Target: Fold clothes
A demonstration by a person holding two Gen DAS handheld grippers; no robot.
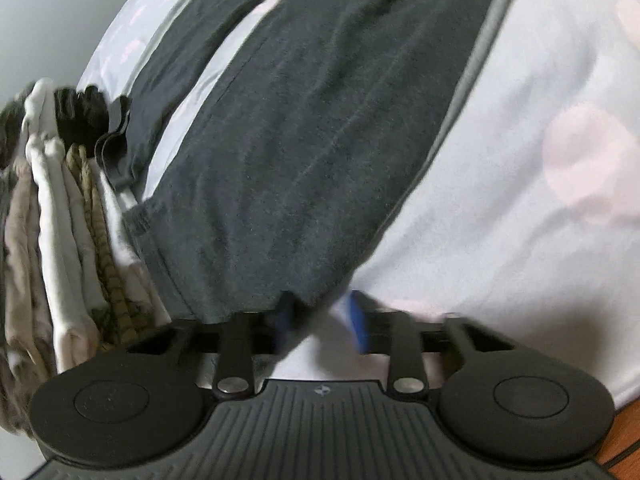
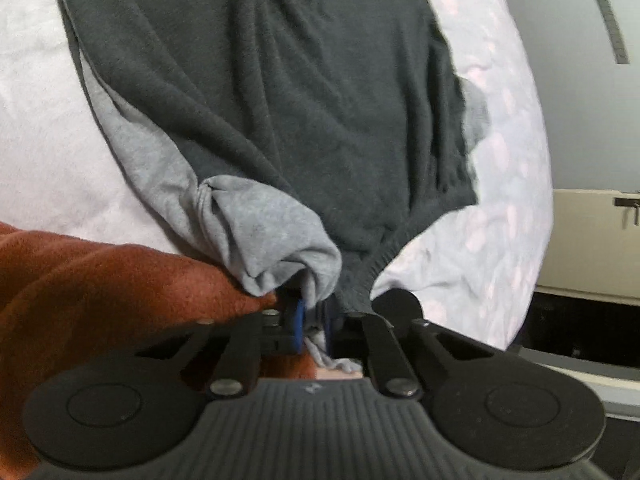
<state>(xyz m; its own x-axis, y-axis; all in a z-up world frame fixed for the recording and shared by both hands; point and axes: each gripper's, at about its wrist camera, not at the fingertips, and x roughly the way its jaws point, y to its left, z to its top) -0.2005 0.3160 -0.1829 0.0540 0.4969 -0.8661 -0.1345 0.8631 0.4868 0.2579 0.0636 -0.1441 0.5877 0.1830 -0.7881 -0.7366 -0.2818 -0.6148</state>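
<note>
Pale bedding (image 1: pixel 500 152) printed with faint pink blotches fills most of both views, and a dark grey garment (image 1: pixel 288 128) lies spread across it, running from the top of the left wrist frame down to the gripper at the bottom centre. In that view the left gripper (image 1: pixel 322 322) has its blue pads (image 1: pixel 358 320) visibly apart, blurred by motion; the lower corner of the dark cloth hangs over the left pad, but whether the pads press on it cannot be told. At the left edge of the frame stands a row of folded clothes (image 1: pixel 68 248) in white, beige and olive stripes, set on edge beside the bedding, with a darker bundle (image 1: pixel 80 116) above them. In the right wrist view the same dark grey garment (image 2: pixel 280 100) spreads over the upper centre, and a lighter grey layer (image 2: pixel 260 236) shows along its left edge and bunches into a twisted fold near the bottom centre. The right gripper (image 2: pixel 314 320) is clamped on this bunched cloth: the light grey fabric and the ribbed hem of the dark piece are both drawn in between the blue pads (image 2: pixel 297 330), and a scrap of grey pokes out below them. A rust-orange sleeve (image 2: pixel 100 292) fills the lower left of that frame, touching the grey bunch. Beyond the bedding at the right edge are a pale wall and a beige cabinet (image 2: pixel 588 240).
</note>
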